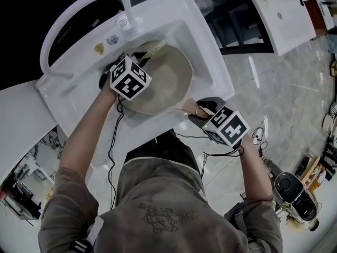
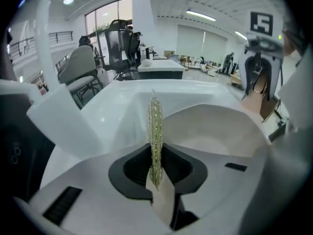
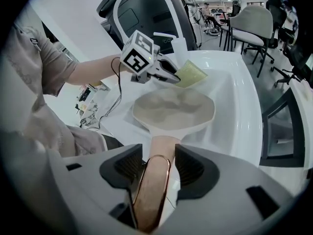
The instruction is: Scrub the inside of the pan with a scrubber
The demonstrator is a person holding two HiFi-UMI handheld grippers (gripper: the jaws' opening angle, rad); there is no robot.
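A pale beige pan [image 1: 164, 80] sits tilted in the white sink [image 1: 210, 62]; its inside [image 3: 175, 109] shows cloudy smears. My right gripper [image 3: 155, 170] is shut on the pan's wooden handle [image 3: 154, 180], which has a copper ring at its end. In the head view that gripper [image 1: 202, 111] holds the handle at the sink's near edge. My left gripper [image 2: 155, 173] is shut on a thin yellow-green scrubber [image 2: 155, 131], seen edge-on. From the right gripper view the scrubber [image 3: 190, 74] hangs over the pan's far rim, just above it.
A curved white faucet [image 1: 79, 15] arches over the sink's far left side. A second white basin [image 1: 287, 15] stands at the far right on a dark frame. Office chairs [image 2: 83, 67] and desks stand behind the sink. Cables hang from both grippers.
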